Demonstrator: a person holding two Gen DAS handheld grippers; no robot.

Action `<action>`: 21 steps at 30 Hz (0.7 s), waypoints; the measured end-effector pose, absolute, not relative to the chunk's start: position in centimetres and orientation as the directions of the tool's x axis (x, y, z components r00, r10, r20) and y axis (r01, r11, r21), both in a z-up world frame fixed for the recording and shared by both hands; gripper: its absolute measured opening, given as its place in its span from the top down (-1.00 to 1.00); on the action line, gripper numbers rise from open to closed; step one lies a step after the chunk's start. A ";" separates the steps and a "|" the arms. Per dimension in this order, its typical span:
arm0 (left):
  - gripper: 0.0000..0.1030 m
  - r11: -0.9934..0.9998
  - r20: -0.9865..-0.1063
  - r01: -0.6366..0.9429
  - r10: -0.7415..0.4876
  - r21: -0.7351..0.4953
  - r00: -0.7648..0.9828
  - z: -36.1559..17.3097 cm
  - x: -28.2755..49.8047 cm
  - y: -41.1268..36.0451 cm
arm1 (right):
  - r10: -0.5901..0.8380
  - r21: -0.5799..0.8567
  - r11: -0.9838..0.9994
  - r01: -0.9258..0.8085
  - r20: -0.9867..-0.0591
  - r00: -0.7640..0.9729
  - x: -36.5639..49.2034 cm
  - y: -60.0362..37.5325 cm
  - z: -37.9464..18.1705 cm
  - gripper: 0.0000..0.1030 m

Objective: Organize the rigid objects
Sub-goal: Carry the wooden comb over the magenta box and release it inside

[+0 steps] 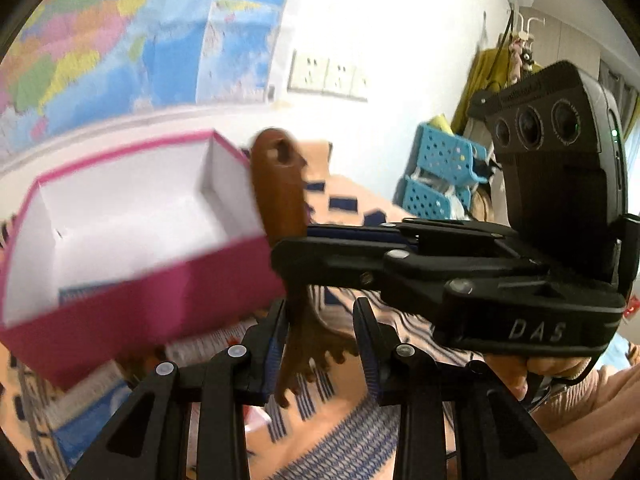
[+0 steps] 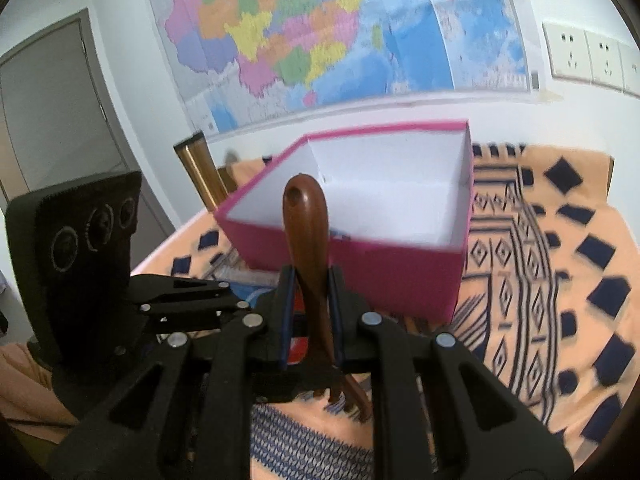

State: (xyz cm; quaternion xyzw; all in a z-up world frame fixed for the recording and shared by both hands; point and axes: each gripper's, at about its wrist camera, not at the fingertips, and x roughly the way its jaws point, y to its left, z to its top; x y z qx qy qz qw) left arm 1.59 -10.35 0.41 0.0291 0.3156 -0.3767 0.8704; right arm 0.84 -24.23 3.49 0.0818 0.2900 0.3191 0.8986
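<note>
A brown wooden comb (image 1: 280,200) (image 2: 308,232) hangs in the air, handle pointing away and teeth toward the cameras. My right gripper (image 2: 312,280) is shut on its handle; in the left wrist view it reaches in from the right (image 1: 288,256). My left gripper (image 1: 320,320) is shut across the comb's toothed end; in the right wrist view it comes in from the left (image 2: 248,304). Just beyond the comb stands an open pink box (image 1: 132,300) (image 2: 360,264) with a white inside, and its visible part holds nothing.
An orange cloth with dark blue patterns (image 2: 540,280) covers the table. Printed papers (image 1: 208,344) lie under the box. Blue perforated baskets (image 1: 440,160) stand at the far right. A map (image 2: 280,40) and sockets (image 2: 580,56) are on the wall. A hand (image 1: 560,368) holds the right gripper.
</note>
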 end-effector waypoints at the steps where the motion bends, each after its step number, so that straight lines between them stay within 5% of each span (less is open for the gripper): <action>1: 0.35 0.714 -0.563 0.675 -0.640 -0.185 0.523 1.0 1.8 -10.2 | 0.623 0.333 0.781 -0.528 -0.460 0.633 1.0 -24.4 3.9 0.65; 11: 0.35 0.742 -0.514 0.664 -0.606 -0.092 0.607 5.5 4.5 -10.5 | 0.631 0.343 0.775 -0.531 -0.372 0.680 5.2 -26.3 9.0 0.70; 21: 0.35 0.762 -0.553 0.646 -0.556 -0.043 0.620 5.3 8.5 -12.3 | 0.605 0.330 0.796 -0.508 -0.406 0.685 10.1 -25.7 9.3 0.70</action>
